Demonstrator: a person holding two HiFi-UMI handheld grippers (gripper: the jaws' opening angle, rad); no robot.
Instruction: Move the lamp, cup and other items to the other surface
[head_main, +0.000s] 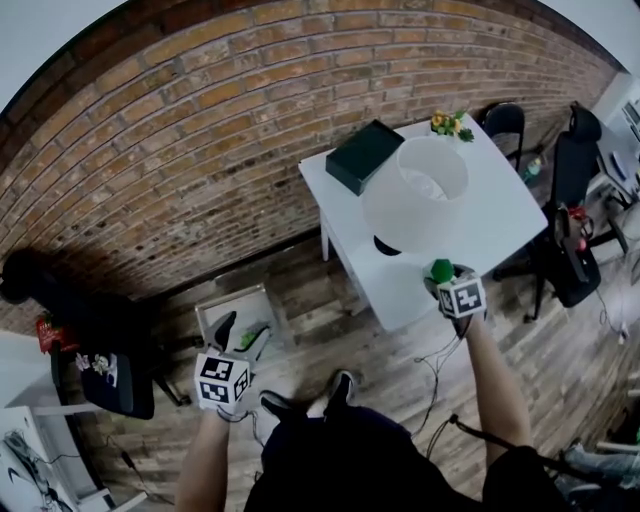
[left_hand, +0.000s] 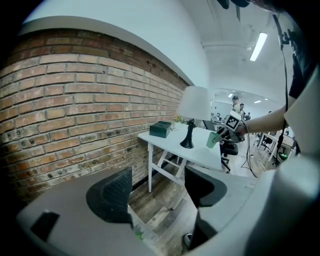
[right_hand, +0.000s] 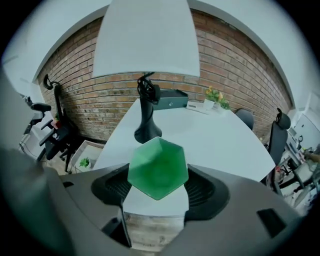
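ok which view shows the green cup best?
Right gripper view: the green cup fills the centre, held between the jaws. Head view shows only its top; left gripper view shows it small and far off.

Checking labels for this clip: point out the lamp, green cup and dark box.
lamp (head_main: 415, 195), head view, white shade.
green cup (right_hand: 158, 167), right gripper view, its hexagonal end.
dark box (head_main: 362, 155), head view, top face.

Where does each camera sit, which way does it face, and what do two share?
Head view: on the person's head, facing steeply down at the white table and lamp; both forearms, shoes show.
Left gripper view: on the left gripper, facing along the brick wall toward the table; its empty jaws apart.
Right gripper view: on the right gripper, facing the lamp; jaws grip the green cup.
Shared: all show lamp and cup.
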